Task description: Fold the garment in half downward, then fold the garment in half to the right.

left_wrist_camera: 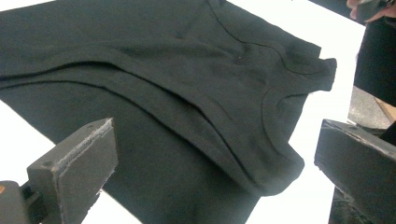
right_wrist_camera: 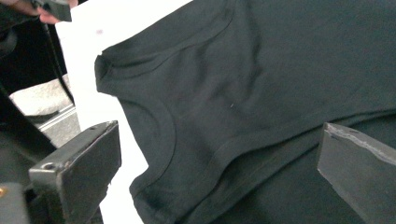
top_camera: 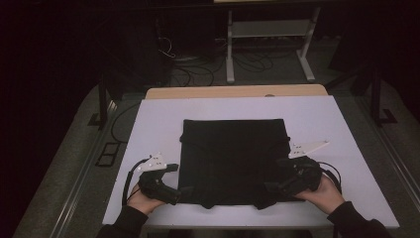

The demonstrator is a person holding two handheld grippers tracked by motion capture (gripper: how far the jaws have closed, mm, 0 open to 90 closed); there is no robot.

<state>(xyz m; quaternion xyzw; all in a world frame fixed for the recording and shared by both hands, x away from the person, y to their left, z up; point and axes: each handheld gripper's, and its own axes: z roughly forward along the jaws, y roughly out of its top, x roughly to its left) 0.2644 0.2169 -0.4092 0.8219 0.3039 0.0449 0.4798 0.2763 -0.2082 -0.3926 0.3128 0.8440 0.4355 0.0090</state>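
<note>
A black garment (top_camera: 233, 161) lies folded into a rough square on the white table (top_camera: 317, 116), its near edge toward the person, with the neckline and shoulder straps bunched along that edge. The left gripper (top_camera: 174, 194) sits at the garment's near left corner, held in the person's left hand (top_camera: 143, 202); its jaws stand wide apart, and in the left gripper view the cloth (left_wrist_camera: 187, 93) lies flat below and between them, untouched by the pads. The right gripper (top_camera: 277, 187) rests at the near right corner in the right hand (top_camera: 324, 191) — jaws equally wide, nothing pinched. In the right gripper view the garment's curved neckline (right_wrist_camera: 163, 126) lies just beyond the left jaw, over bare white table — no fold lifted.
</note>
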